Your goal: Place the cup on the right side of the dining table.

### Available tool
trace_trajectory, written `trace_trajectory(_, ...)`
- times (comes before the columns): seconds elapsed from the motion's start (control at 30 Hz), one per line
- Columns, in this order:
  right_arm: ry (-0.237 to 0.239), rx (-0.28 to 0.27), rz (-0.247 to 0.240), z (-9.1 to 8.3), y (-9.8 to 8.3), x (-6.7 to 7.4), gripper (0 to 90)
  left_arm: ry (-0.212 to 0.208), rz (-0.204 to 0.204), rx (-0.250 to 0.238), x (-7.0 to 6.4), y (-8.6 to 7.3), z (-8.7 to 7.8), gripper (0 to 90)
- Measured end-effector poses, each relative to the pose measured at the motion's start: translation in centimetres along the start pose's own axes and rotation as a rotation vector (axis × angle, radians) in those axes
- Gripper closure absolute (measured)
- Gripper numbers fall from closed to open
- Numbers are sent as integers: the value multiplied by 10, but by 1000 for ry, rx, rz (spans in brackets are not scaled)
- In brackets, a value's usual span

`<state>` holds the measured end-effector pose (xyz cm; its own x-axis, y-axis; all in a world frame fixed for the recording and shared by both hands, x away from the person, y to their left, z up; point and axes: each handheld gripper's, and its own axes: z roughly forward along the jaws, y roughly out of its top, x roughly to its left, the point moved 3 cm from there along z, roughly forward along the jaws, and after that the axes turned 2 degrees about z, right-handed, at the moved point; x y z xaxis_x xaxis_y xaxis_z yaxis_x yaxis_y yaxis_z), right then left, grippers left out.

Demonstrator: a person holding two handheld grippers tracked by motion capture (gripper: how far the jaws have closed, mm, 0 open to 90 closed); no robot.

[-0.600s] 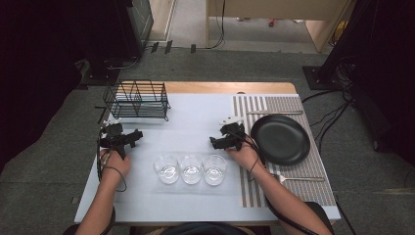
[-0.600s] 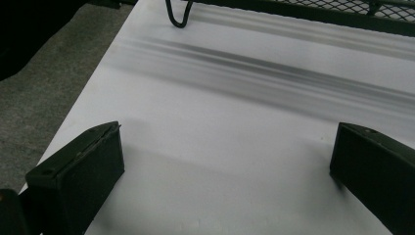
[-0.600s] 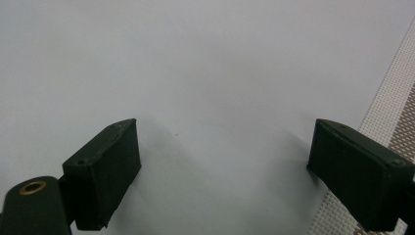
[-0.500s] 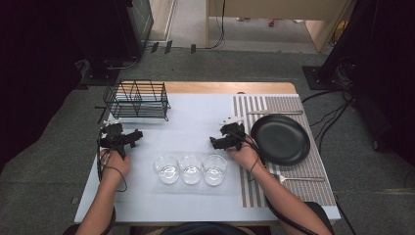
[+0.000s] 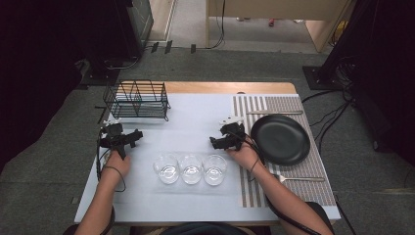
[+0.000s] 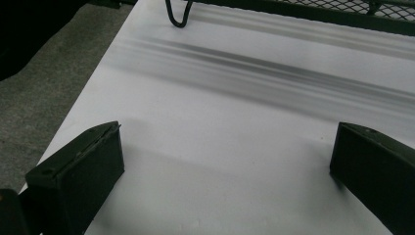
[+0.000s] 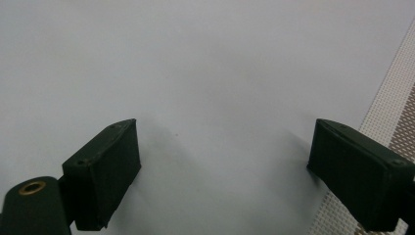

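My left gripper (image 5: 133, 136) rests over the white table (image 5: 195, 122) at the left, in front of the black wire rack (image 5: 137, 100). Its jaws stand wide apart over bare tabletop, and the left gripper (image 6: 225, 166) holds nothing. My right gripper (image 5: 218, 142) hovers near the table's middle, just left of the black plate (image 5: 280, 139). The right gripper (image 7: 225, 161) is open too, with bare white surface between its jaws. Three clear glasses (image 5: 191, 169) stand in a row near the front edge, between the two hands.
The plate lies on a striped placemat (image 5: 254, 191) at the right, whose edge (image 7: 396, 112) also shows in the right gripper view. Cutlery (image 5: 298, 178) lies on the mat near the front. A foot of the rack (image 6: 178, 14) stands just ahead of the left gripper.
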<state>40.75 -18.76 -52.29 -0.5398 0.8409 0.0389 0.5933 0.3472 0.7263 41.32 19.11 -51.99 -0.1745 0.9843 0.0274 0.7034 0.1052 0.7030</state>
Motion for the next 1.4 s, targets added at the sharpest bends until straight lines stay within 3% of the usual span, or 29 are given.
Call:
trace_trajectory(0.67,-14,44,14,-1,4,1,135,0,0,0,0,0,0,0)
trace_trajectory(1.4,18,97,42,-6,7,1,150,0,0,0,0,0,0,0)
